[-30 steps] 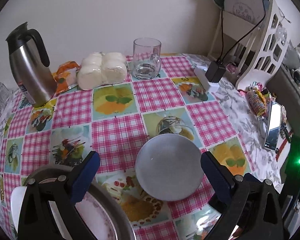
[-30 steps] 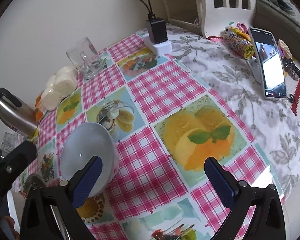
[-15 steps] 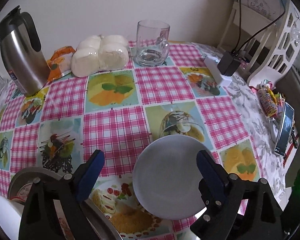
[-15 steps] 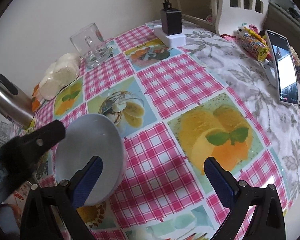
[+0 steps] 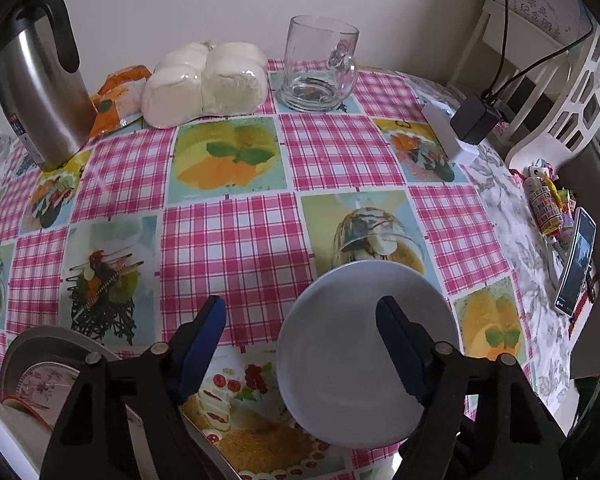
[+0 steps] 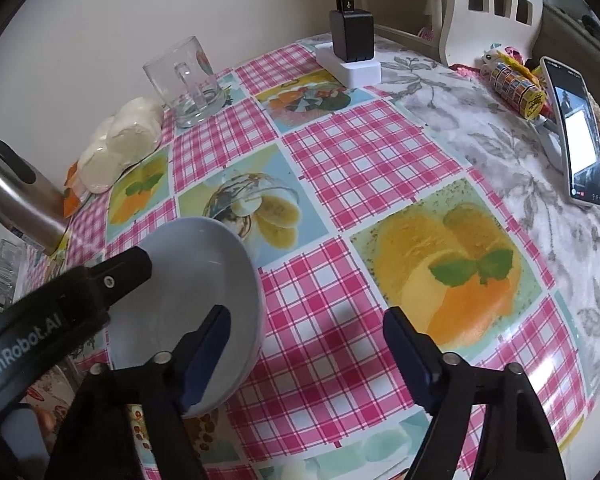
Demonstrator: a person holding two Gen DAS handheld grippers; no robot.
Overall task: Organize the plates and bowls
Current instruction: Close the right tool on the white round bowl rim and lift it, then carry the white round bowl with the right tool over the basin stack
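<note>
Bowl (image 5: 352,364) straddled at rim by left tool (image 5: 300,344), jaws closing, not yet gripping; right tool (image 6: 306,344) closing, empty. Seat rim deep, squeeze gently.

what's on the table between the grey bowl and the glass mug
Nothing stands there. In the left wrist view, only bare tablecloth, pink checks and printed food pictures, runs from the grey bowl up to the glass mug.

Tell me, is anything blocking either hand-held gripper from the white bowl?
Nothing visible. The closing left hand-held gripper straddles the white bowl's left rim; the right hand-held gripper, also closing, straddles its right rim.
</note>
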